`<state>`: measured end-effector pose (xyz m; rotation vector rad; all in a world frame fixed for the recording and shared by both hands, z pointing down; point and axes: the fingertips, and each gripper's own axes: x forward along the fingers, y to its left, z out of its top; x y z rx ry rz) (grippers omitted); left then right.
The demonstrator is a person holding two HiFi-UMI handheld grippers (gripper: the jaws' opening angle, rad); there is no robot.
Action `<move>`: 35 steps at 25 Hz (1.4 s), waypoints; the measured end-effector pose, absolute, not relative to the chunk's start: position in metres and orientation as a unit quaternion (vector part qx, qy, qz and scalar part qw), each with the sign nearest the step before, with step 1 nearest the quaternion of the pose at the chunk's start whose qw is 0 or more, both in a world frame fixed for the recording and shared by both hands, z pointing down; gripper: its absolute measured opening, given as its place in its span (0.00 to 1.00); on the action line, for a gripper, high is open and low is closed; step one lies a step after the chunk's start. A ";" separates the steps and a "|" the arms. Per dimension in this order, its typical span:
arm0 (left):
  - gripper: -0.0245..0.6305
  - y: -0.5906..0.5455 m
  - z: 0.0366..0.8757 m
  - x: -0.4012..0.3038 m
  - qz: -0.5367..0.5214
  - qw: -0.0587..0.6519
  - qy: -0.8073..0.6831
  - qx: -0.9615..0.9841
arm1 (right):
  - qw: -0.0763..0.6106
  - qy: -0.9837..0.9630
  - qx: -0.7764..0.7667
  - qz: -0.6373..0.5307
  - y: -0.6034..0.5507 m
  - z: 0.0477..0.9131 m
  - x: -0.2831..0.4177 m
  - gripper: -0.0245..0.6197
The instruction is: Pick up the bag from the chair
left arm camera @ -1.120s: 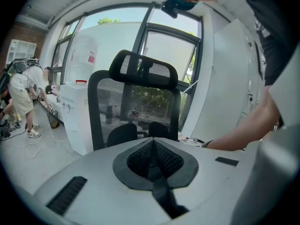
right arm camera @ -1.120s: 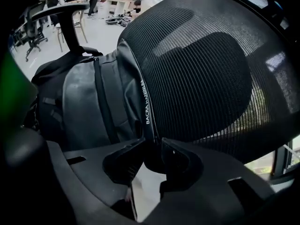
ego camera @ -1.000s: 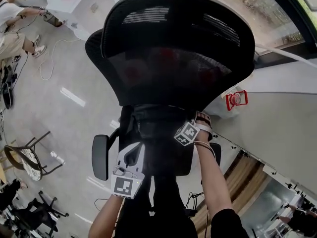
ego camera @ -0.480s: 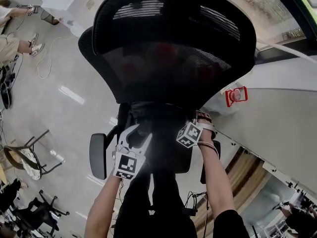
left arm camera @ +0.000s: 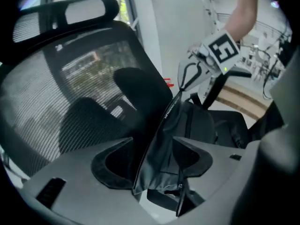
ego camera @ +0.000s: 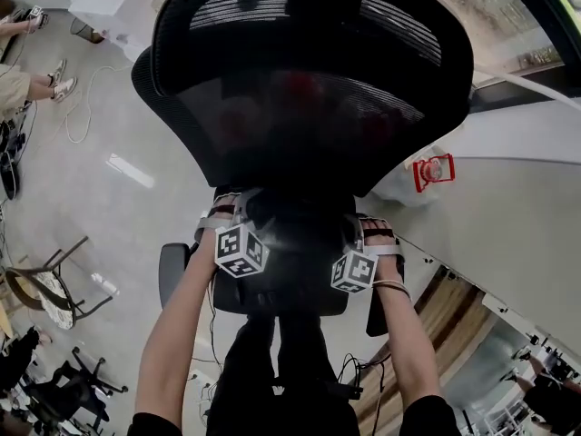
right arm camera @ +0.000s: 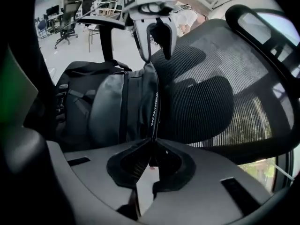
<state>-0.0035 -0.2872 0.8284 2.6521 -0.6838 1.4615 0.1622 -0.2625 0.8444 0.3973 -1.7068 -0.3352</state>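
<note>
Bag [right arm camera: 117, 107]: black, upright on chair [ego camera: 309, 80] seat, against mesh backrest.
Left gripper [left arm camera: 157, 149]: fingers clamp a fold of its top.
Right gripper [right arm camera: 152, 146]: fingers pinch its top edge.

bag [right arm camera: 112, 107] on chair [ego camera: 309, 80] seat, left claw [left arm camera: 157, 161] and right claw [right arm camera: 151, 153] at its ends

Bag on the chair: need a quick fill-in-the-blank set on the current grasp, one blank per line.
1. The bag is gripped by ___ grippers.
2. The right gripper is ___ on the bag's upper edge.
3. The left gripper has bag fabric ___ its fingers.
4. Behind the bag, the backrest of the chair is black ___.

Missing words: both; shut; between; mesh.
</note>
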 end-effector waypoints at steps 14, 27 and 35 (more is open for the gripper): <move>0.19 -0.292 0.895 0.042 0.559 -0.072 -0.022 0.825 | 0.600 -0.766 0.138 -0.187 -0.249 0.831 0.155 0.07; 0.08 -0.261 0.886 0.043 0.567 -0.067 0.005 0.821 | 0.599 -0.780 0.146 -0.108 -0.254 0.835 0.164 0.16; 0.08 -0.244 0.876 0.042 0.565 -0.071 0.000 0.822 | 0.595 -0.793 0.089 -0.090 -0.245 0.849 0.117 0.34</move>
